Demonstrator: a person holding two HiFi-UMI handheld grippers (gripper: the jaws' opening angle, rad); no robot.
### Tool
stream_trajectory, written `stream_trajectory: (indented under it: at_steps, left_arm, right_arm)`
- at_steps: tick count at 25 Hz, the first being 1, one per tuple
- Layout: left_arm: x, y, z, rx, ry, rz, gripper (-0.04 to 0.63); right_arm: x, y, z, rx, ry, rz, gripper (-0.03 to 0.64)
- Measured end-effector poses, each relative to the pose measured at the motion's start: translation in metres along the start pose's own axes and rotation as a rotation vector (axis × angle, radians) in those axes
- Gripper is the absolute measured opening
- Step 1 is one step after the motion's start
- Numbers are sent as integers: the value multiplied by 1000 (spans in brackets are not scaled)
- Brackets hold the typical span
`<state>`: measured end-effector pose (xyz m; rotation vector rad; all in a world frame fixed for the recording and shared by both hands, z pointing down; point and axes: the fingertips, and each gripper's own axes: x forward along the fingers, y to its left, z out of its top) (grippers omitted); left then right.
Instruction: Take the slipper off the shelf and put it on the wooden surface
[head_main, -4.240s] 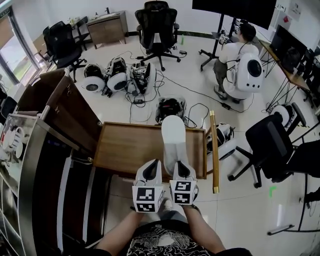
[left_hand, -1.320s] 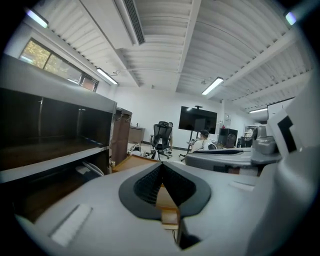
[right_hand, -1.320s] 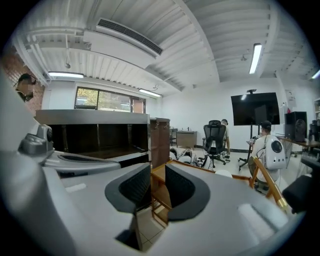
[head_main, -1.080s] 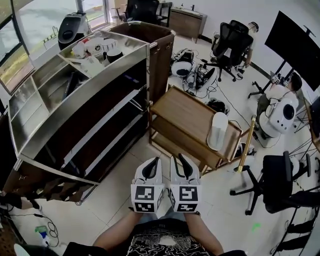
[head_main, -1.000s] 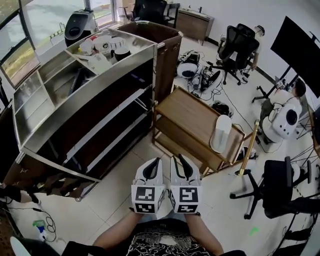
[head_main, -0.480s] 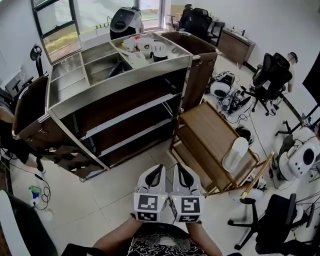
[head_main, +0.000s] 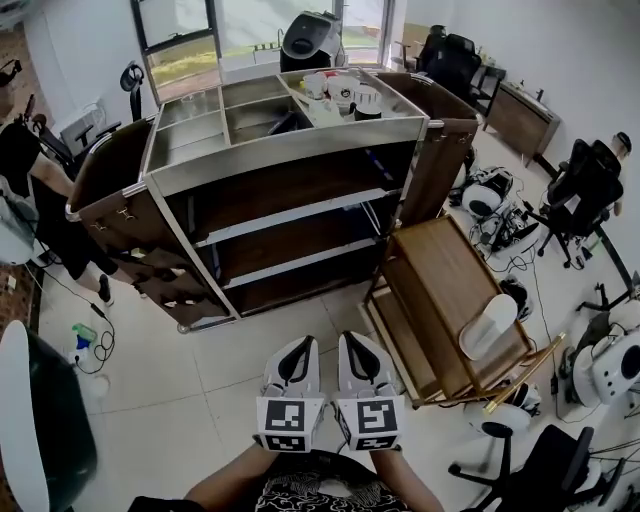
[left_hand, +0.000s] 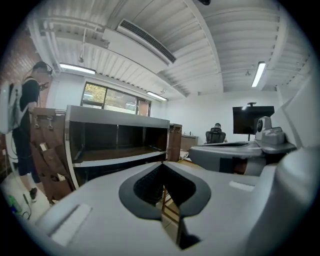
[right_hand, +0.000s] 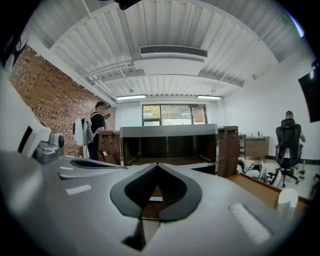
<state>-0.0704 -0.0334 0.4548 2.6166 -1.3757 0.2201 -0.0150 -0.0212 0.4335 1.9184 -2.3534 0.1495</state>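
**Grippers.** The left gripper (head_main: 298, 352) and right gripper (head_main: 357, 350) sit side by side at the near edge of the head view. Both have their jaws pressed together with nothing between them. They point toward the shelf (head_main: 290, 150) and are well apart from it.

**Slipper.** The white slipper (head_main: 488, 325) lies on the wooden table (head_main: 435, 265), which stands right of the shelf. It is at the table's near right end. We judge the placing done.

**Risks from here:**
- The slipper rests close to the table's edge, near a gold pole (head_main: 522, 372). A knock to the table or the pole could send it to the floor.
- We cannot make out any other slipper on the dark shelf boards. Reaching in with the jaws closed would shove a thing back rather than take it.
- Cups (head_main: 345, 95) crowd the far right of the shelf top, so a high reach could topple them.
- A person (head_main: 60, 235) stands by the shelf's left end, and a wide swing left could meet them.
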Motion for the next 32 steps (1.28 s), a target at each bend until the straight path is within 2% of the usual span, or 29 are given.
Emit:
stream_trajectory:
  at_steps: [7,18,32]
  left_arm:
    - [-29,-6,-5,0,-17,64,5]
    - [-69,-15,-15,-10,-29,126,6]
    - [-113,-16,-19,-11,-52,182,6]
  right_arm:
    - [-21,22,-3,-26,-3,87,0]
    - [-53,45,-11,-30,-12,167,0]
    - [-83,75,-14,-48,-23,215,0]
